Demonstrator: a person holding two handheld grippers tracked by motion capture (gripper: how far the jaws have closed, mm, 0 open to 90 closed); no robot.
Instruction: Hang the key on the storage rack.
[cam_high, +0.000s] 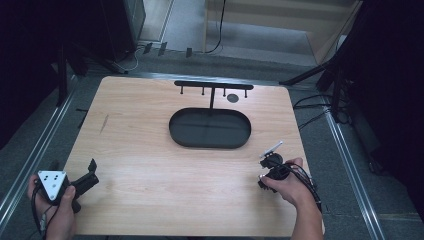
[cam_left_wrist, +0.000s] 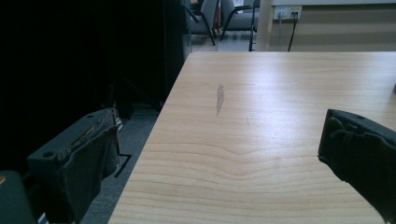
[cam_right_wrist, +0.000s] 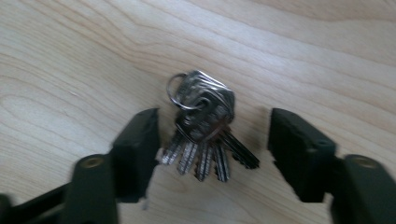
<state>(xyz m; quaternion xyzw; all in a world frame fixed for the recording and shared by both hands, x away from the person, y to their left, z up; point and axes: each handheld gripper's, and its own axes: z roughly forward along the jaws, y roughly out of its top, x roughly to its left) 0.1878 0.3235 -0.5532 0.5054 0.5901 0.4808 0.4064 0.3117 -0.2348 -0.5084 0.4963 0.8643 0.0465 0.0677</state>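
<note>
Keys: a bunch of silver metal keys on a steel ring (cam_right_wrist: 203, 128) lies flat on the pale wooden table (cam_high: 150, 150), near its right edge, between the partly open jaws of the right gripper (cam_right_wrist: 215, 154); neither pad appears to touch it, though the picture is blurred. Risk: closing jaws may catch only some fanned blades, so the bunch skids or swings loose. Left gripper (cam_left_wrist: 210, 154) rests open, empty, at the near left corner. Black oval tray (cam_high: 210, 129) and black peg rack (cam_high: 214, 86) stand well apart; nothing obstructs.

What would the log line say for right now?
right gripper: open around bunch of keys, not gripping | left gripper: open, nothing between | keys lie on table
</note>
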